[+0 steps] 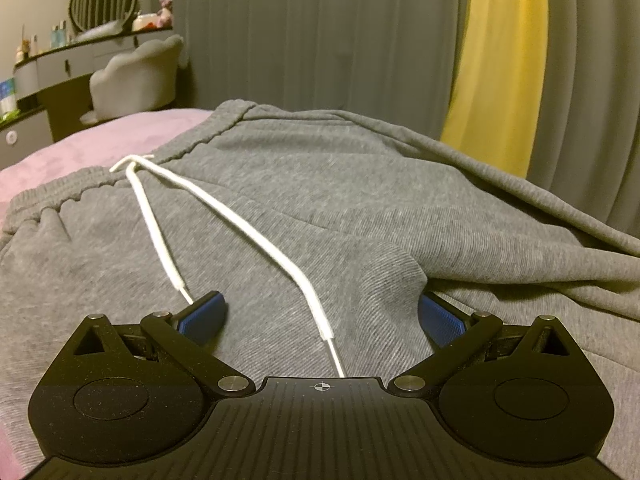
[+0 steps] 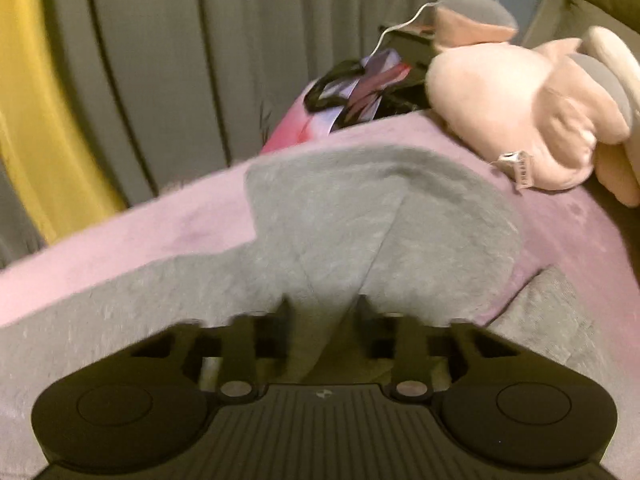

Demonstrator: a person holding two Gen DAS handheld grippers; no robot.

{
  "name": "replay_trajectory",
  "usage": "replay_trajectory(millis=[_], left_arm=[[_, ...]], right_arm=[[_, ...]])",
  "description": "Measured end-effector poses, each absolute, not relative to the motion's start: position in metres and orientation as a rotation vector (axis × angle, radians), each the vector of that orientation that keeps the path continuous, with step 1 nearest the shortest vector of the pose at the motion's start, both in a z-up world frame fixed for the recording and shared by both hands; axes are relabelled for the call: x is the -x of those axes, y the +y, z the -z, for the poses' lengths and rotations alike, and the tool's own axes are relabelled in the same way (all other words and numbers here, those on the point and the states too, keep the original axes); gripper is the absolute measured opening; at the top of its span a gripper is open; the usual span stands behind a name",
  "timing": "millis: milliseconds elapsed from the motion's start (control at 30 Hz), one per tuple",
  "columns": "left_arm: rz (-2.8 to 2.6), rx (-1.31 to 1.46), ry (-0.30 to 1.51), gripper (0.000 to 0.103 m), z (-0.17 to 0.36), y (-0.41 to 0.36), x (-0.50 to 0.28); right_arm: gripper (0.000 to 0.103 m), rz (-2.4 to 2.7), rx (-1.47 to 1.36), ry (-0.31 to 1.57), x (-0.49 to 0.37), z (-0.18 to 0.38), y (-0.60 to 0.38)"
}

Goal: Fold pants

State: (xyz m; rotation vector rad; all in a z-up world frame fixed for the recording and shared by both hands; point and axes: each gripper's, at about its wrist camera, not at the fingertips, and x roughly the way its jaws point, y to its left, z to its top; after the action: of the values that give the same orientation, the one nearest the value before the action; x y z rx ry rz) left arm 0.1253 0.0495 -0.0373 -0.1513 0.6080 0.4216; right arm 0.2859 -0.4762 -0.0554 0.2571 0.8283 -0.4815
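Note:
Grey sweatpants [image 1: 320,208] lie on a pink bed, waistband at the upper left, with a white drawstring [image 1: 240,220] trailing over the front. My left gripper [image 1: 320,312] is open, its blue pads [image 1: 202,314] pressed into the fabric on either side of a raised bunch of cloth. In the blurred right wrist view a pant leg [image 2: 360,224] stretches away over the pink blanket. My right gripper [image 2: 320,308] has its fingers close together with a fold of grey fabric pinched between them.
A pink plush toy [image 2: 540,112] and a dark bag [image 2: 360,84] sit at the far side of the bed [image 2: 140,232]. Grey and yellow curtains [image 1: 500,60] hang behind. A dressing table and grey chair [image 1: 136,76] stand at the left.

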Motion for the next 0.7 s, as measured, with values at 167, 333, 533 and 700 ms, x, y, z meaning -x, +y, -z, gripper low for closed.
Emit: replay_trajectory(millis=[167,333,533,700], left_arm=[[-0.425,0.142,0.605,0.103,0.038,0.049,-0.126],[-0.415,0.154,0.602,0.103,0.036,0.050,-0.123],[-0.410,0.151,0.608,0.103,0.006,0.057,-0.112],[-0.310,0.178,0.545,0.103,-0.035,0.072,-0.136]], right_arm=[[0.008,0.456,-0.457,0.562,-0.215,0.014,-0.489],[0.008,0.568,-0.488,0.520,-0.156,0.037,-0.484],[0.014,0.560,-0.765,0.551,-0.148,0.063,-0.529],[0.038,0.540,-0.770,0.540,-0.159,0.069,-0.534]])
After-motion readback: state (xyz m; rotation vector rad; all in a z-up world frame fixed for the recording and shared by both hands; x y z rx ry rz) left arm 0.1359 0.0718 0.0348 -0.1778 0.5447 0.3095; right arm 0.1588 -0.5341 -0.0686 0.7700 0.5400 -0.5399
